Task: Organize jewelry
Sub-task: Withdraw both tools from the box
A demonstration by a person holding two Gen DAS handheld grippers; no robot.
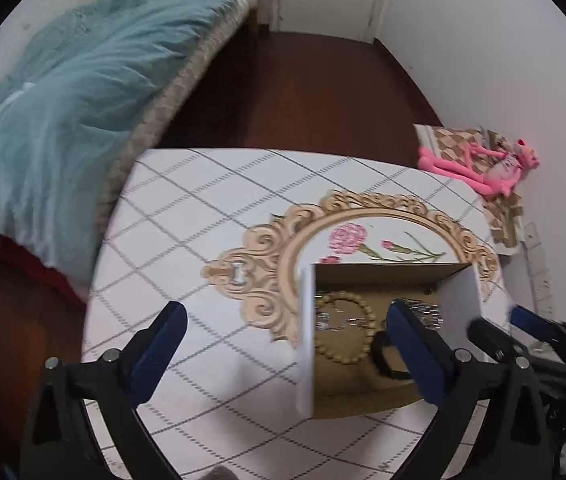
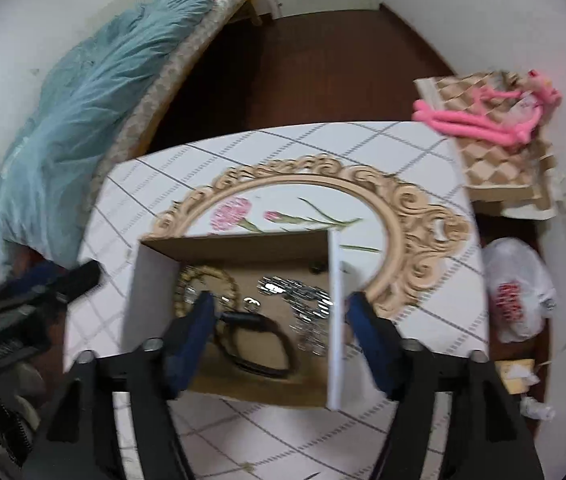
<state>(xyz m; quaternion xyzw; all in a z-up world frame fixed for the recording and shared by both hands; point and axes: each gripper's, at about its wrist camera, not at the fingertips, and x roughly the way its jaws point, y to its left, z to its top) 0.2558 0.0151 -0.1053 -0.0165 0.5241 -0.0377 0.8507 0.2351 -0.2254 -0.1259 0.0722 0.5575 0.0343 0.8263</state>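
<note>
Hovering wide and empty, right tool faces the box; chain looks slinky, tangle-prone; pinch strap mid-loop; left tool wide too.

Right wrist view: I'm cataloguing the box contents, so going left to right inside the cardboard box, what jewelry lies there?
Wooden bead bracelet → black band → silver chain-link piece. All three lie on the floor of the cardboard box.

White walls, dark wood floor, bed w/ blue duvet, checked tabletop
</note>
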